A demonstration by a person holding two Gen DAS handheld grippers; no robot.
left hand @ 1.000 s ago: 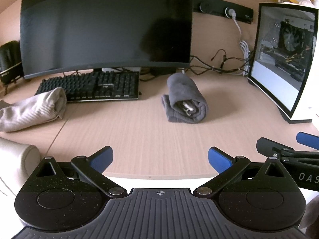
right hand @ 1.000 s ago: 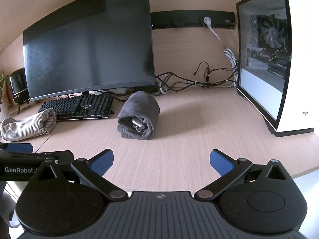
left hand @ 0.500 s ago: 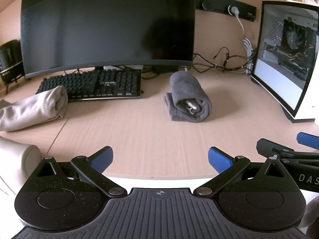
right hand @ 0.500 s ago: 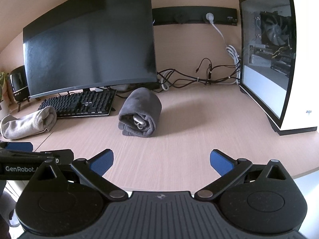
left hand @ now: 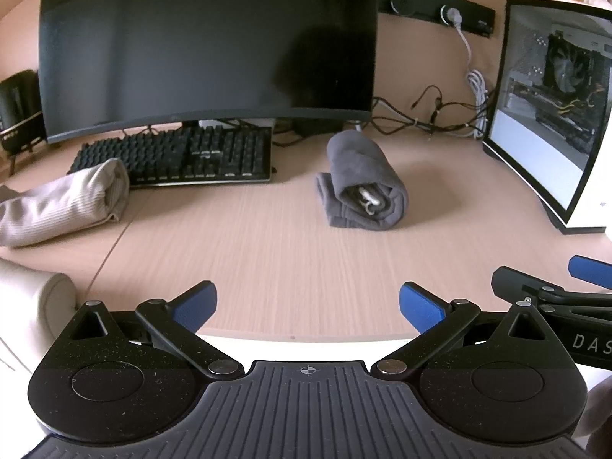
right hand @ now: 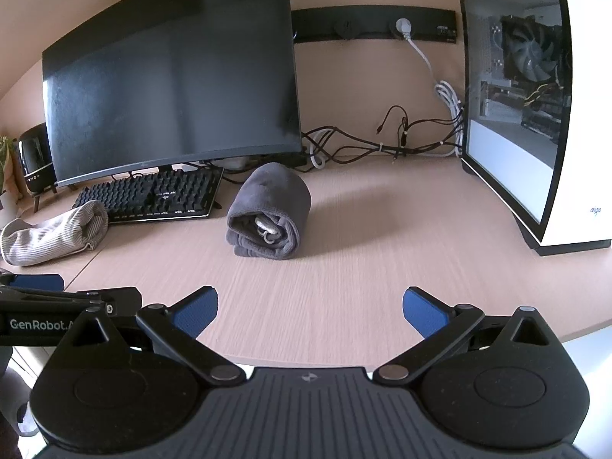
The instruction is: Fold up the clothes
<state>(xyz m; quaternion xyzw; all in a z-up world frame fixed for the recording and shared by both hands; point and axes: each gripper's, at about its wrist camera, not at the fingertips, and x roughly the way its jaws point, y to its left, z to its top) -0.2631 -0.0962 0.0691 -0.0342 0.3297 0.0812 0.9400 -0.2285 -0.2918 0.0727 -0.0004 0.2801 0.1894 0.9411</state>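
Note:
A dark grey garment lies rolled up on the wooden desk, its open end with a white drawstring facing me; it also shows in the right wrist view. A beige ribbed garment lies rolled at the left, also in the right wrist view. My left gripper is open and empty above the desk's front edge. My right gripper is open and empty beside it, well short of the grey roll.
A curved monitor and black keyboard stand at the back. A white PC case with a glass side stands at the right. Cables run along the wall. A beige cushion sits at the lower left.
Both grippers have shifted slightly, so the grey roll and desk items sit a little differently in view. Both stay open and empty; the garments have not moved.

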